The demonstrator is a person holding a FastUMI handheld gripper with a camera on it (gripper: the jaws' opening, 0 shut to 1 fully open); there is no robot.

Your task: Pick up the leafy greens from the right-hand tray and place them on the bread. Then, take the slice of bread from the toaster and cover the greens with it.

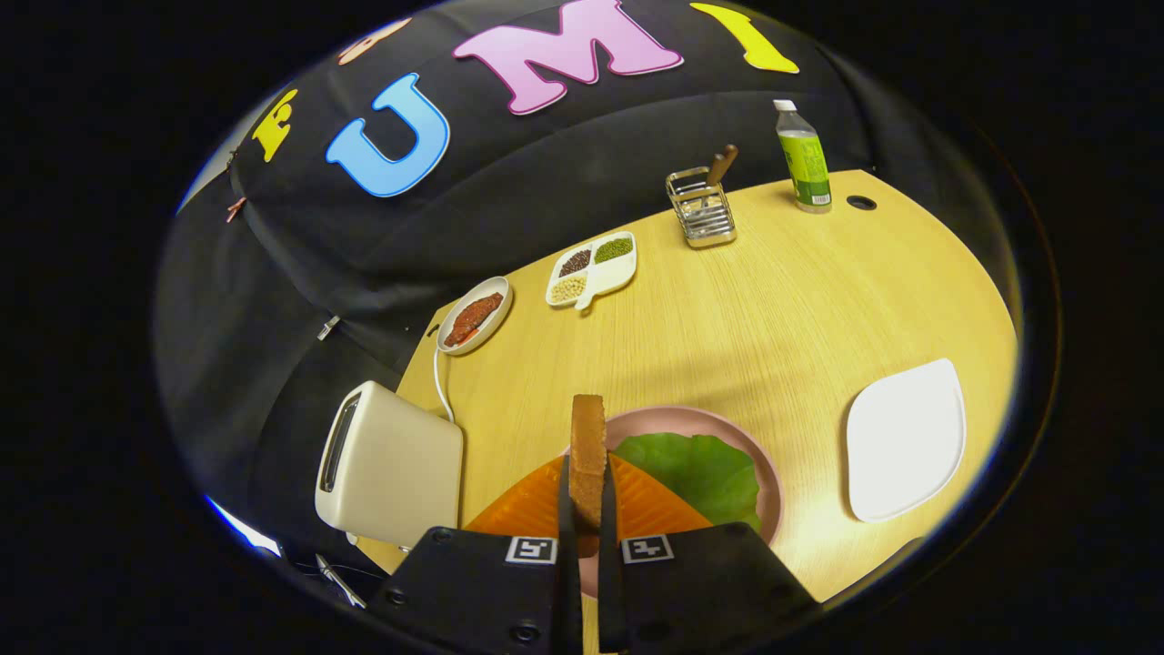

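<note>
My tool was pinching the slice of bread edge-on between its two fingers, both pressing on the slice's flat faces, so the slice stood upright and rose ahead of the fingertips. Below and just beyond the slice sat the pink plate on the wooden surface. The leafy greens lay spread across that plate, to the right of the held slice. The bread under the greens I could not make out.

To the left of the fingers stood the cream toaster, its slot facing up and its white cord running away toward the back. Well to the right of the plate was the white tray, bare on top. Farther back along the surface's left edge were an oval dish of reddish food and, beside it, a divided white dish with dark, green and pale grains in its compartments. Beyond those stood a wire rack with a brown handle sticking out, and near it a green-labelled bottle.
</note>
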